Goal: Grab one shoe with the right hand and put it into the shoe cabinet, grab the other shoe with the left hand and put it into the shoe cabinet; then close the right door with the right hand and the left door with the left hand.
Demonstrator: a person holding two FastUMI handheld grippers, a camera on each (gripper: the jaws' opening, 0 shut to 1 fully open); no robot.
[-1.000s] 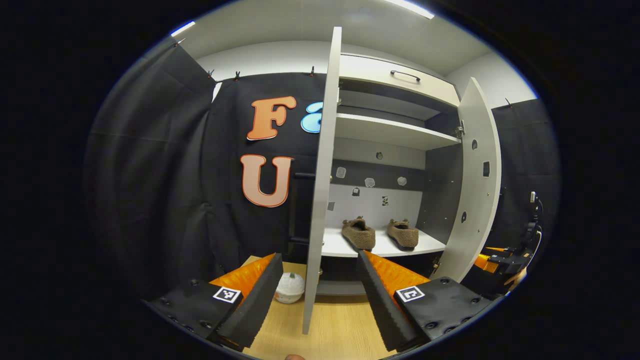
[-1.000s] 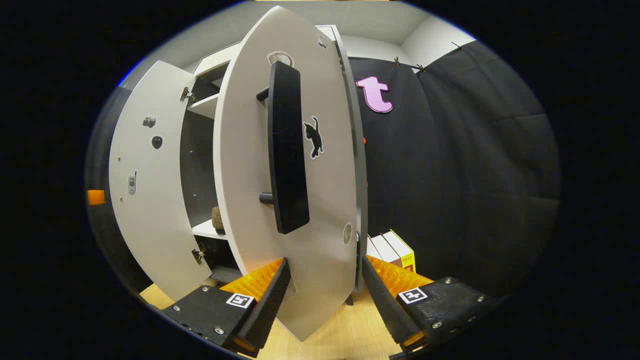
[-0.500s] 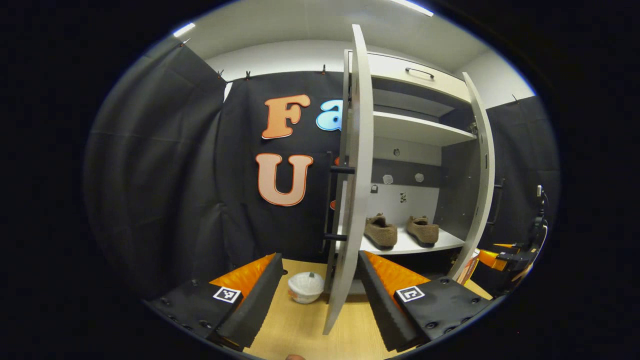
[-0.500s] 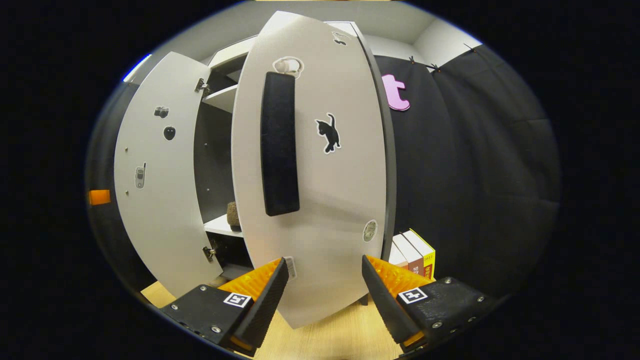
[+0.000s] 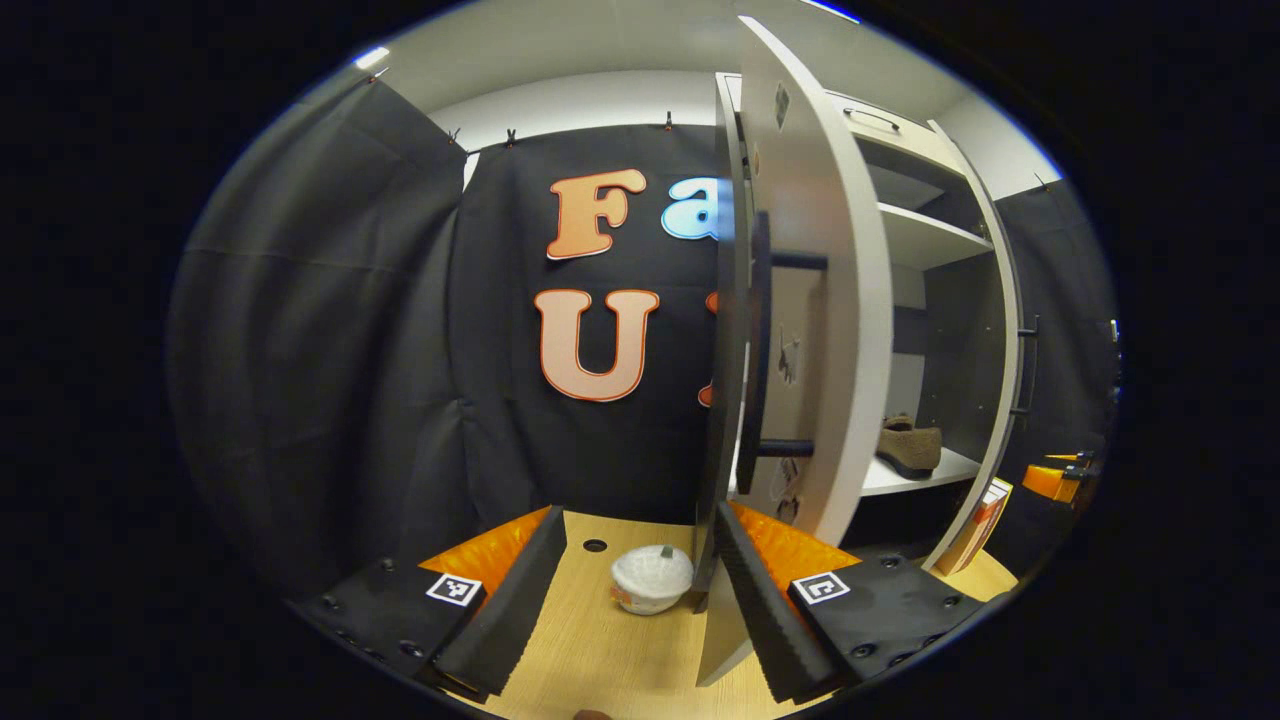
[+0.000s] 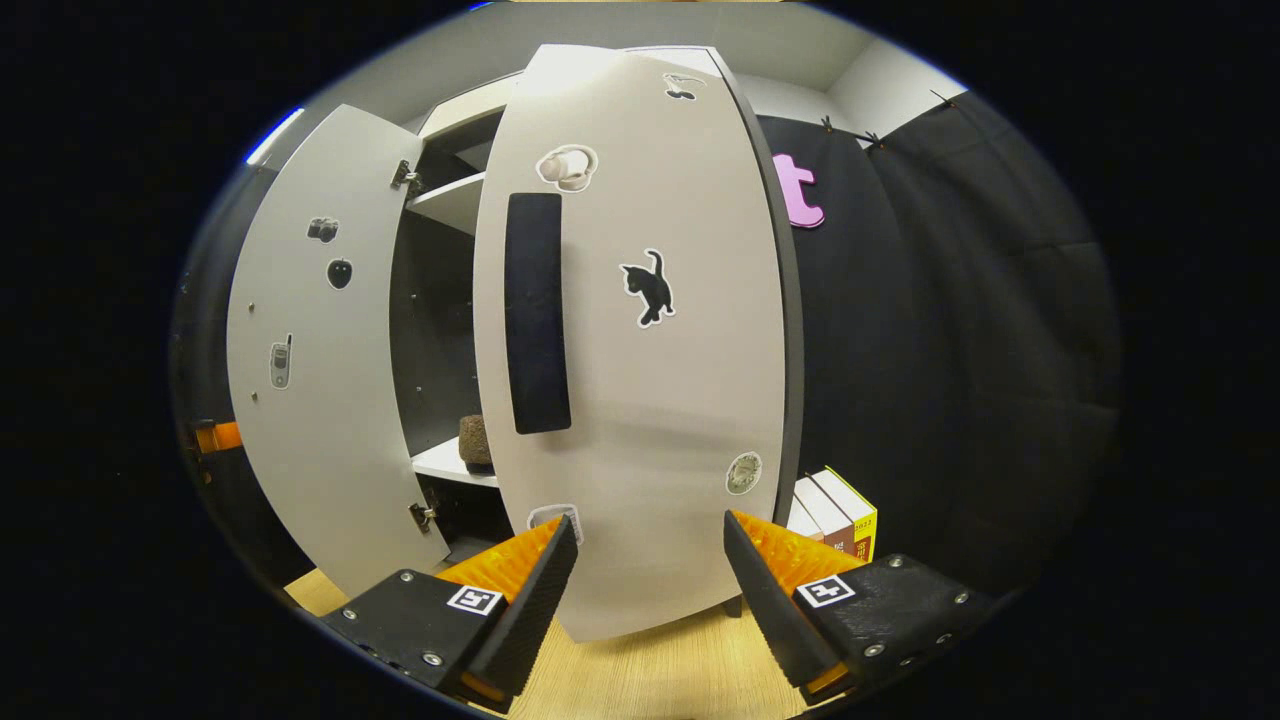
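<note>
In the right gripper view the pale right door (image 6: 640,400), bearing a cat sticker and a dark handle (image 6: 537,312), is standing partly ajar just ahead of the right gripper (image 6: 648,590), fingers apart. The left gripper (image 5: 638,590), fingers also apart, is pointing at the left door's (image 5: 815,300) edge. One shoe (image 5: 908,447) is sitting on the cabinet shelf (image 5: 925,470).

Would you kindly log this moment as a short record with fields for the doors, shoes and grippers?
Left door: partly open, its outer face with the black handle turned to the left gripper view
Right door: nearly shut, cat sticker on it
Shoes: one brown shoe on the cabinet shelf; the other is hidden
Left gripper: open, holding nothing, close to the left door's lower edge
Right gripper: open, holding nothing, in front of the right door
Also: white lidded cup on the floor; books beside the cabinet
</note>
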